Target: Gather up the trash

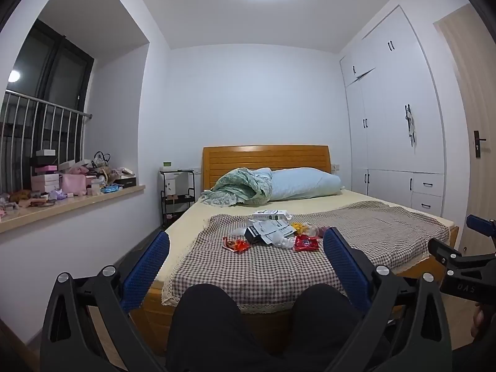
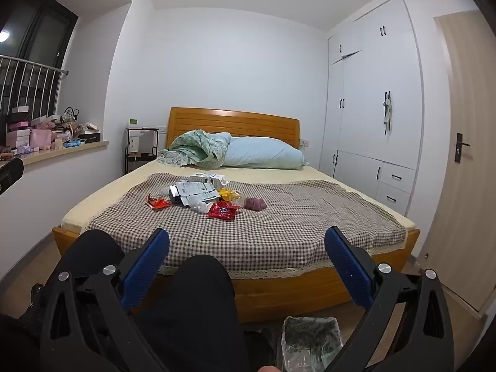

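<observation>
trash (image 2: pixel 204 198), a heap of red wrappers, white printed papers and a yellow scrap, lay mid-bed on the brown checked cloth (image 2: pixel 279 232). left gripper (image 1: pixel 246 254) and right gripper (image 2: pixel 246 251), blue pads spread wide, empty, well short of it. best to reach for one red foil wrapper (image 2: pixel 223 210) first, pinch its edge, then carry it back to the lined bin (image 2: pixel 310 341) on the floor by the knees.

Glossy wood headboard (image 2: pixel 234 124); checked cloth cover (image 2: pixel 279 223) with lace edging; crinkled shiny red wrapper (image 2: pixel 223 210) and paper (image 2: pixel 198 190) mid-bed; blue textured gripper pads (image 2: pixel 145 266); clear plastic-lined bin (image 2: pixel 310 341).
</observation>
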The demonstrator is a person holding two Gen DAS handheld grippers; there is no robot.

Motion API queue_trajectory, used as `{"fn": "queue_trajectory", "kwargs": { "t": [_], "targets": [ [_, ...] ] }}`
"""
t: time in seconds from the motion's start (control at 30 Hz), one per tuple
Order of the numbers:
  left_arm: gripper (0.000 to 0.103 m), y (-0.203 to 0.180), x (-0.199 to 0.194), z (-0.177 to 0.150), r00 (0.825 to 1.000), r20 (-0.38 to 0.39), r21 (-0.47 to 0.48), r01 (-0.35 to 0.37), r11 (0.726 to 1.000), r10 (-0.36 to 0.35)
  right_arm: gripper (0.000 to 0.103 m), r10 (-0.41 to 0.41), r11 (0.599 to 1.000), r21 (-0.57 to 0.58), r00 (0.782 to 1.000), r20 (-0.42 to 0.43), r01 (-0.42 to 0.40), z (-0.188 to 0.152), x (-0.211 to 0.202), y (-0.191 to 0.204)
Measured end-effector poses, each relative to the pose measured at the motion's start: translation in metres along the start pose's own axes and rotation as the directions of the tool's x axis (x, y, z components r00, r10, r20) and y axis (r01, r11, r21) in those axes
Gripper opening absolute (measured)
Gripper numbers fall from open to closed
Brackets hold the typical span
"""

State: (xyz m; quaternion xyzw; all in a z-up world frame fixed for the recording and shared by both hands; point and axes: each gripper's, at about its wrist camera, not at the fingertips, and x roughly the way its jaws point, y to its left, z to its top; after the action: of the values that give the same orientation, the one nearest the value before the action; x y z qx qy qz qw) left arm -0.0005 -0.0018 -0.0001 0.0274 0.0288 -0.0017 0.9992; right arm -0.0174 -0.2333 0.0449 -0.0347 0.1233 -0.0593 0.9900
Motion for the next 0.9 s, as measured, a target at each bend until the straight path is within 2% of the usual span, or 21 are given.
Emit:
{"fn": "queue_trajectory", "kwargs": {
  "t": [0.9],
  "targets": [
    [0.096, 0.0007, -0.0013, 0.0039, 1.0, -0.009, -0.024, -0.012, 1.0, 0.012, 0.097, 0.006, 1.0, 0.002, 1.0, -0.008, -0.006, -0.0013, 0.0016, 0.0001]
  ]
}}
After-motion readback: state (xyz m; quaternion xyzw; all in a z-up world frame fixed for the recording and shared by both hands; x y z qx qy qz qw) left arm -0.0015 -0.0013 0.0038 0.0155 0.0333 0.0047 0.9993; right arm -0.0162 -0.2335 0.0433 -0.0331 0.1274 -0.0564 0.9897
